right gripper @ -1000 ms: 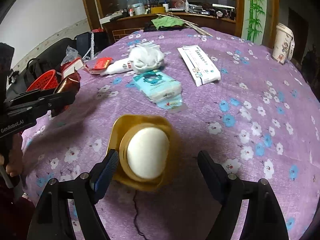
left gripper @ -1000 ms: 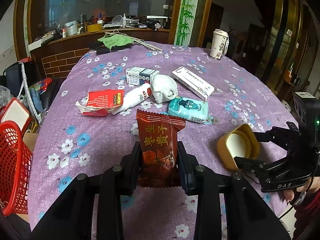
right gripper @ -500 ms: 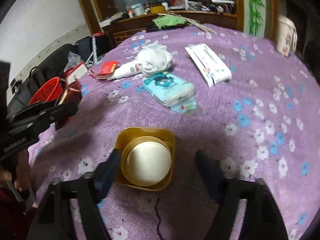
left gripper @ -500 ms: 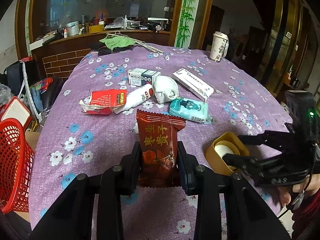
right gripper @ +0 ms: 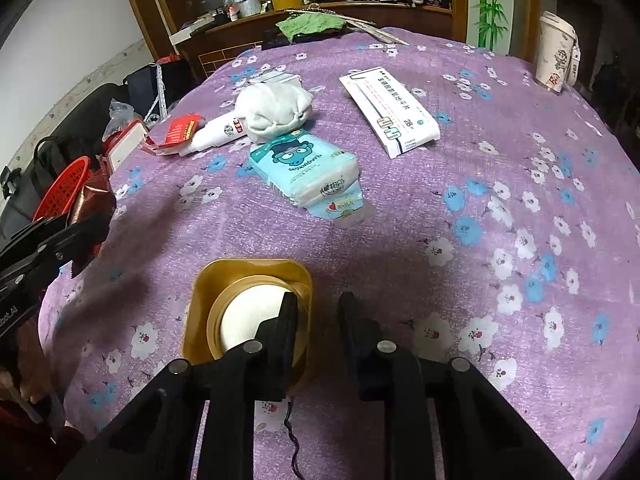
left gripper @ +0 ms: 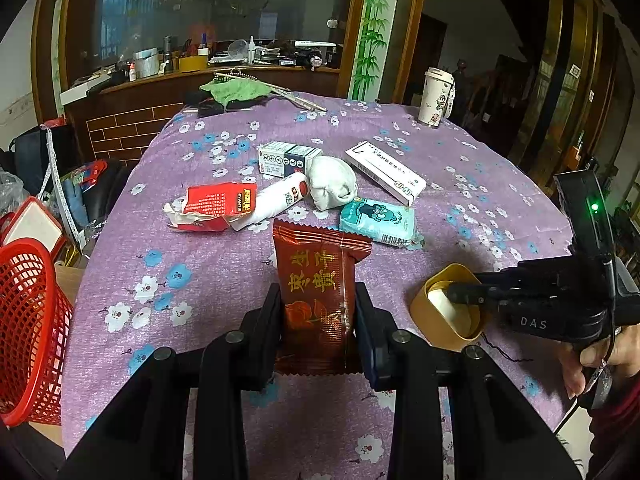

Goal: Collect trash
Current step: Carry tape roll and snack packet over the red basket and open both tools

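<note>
My left gripper (left gripper: 318,316) is shut on a dark red snack wrapper (left gripper: 320,276) and holds it upright above the purple flowered tablecloth (left gripper: 208,280). My right gripper (right gripper: 314,312) has narrowed its jaws over the right wall of a gold cup (right gripper: 248,280) with a white inside that stands on the cloth; one finger (right gripper: 286,320) is inside the cup, the other outside. The cup (left gripper: 444,312) and right gripper (left gripper: 460,296) also show in the left wrist view. Whether the wall is pinched I cannot tell.
Farther on lie a red carton (left gripper: 218,204), a white tube (left gripper: 276,200), a crumpled white wad (left gripper: 332,182), a teal tissue pack (left gripper: 378,222), two boxes (left gripper: 384,172) and a paper cup (left gripper: 436,96). A red basket (left gripper: 28,332) stands off the table's left edge.
My right gripper set the gold cup down on the cloth, shifted right and narrowed its jaws over the cup's right wall. The left gripper kept hold of the wrapper.
</note>
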Tool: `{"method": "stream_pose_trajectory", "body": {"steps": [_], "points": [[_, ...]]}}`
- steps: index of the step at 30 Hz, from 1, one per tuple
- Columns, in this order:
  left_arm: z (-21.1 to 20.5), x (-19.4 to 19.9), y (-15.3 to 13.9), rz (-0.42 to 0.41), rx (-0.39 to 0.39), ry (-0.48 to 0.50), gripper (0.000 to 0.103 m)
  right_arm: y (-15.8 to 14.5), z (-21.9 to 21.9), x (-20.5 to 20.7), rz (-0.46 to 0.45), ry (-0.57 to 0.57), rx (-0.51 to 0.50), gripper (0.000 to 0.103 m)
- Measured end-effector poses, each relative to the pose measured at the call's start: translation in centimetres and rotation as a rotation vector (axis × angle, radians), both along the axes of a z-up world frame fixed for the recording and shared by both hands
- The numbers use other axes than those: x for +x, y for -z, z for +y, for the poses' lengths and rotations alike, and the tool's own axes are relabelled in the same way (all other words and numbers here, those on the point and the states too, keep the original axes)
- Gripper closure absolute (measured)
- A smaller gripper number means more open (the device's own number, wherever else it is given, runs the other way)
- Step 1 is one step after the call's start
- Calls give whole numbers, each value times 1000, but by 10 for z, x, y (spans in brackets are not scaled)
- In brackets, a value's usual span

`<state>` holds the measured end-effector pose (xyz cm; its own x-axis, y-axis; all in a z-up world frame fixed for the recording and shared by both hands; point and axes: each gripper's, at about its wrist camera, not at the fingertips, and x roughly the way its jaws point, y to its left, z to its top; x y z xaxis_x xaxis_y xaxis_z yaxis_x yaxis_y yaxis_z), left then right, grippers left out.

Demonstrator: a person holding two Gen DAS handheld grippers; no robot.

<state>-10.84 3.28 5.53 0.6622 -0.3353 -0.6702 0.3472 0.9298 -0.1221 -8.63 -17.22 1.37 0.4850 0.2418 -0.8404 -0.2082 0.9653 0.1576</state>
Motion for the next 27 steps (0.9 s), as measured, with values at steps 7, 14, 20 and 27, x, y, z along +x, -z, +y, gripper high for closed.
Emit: {"method": "stream_pose_trajectory", "body": {"steps": [7,14,20,27], "points": [[4,-3,-4,-7,-7,-3,71,-1,4,-3,-3,5,-40,80],[6,-4,-5,-12,-9,-5,71,-7,5,-9,-46,-4,-37,95],[8,-5,-13,-31,-15,-9,71,-39,6,-16,-138,11,19,95],[22,-7,-28,-66,-19,-44,71,-64,29,-9,-173,-43,42,95]]}}
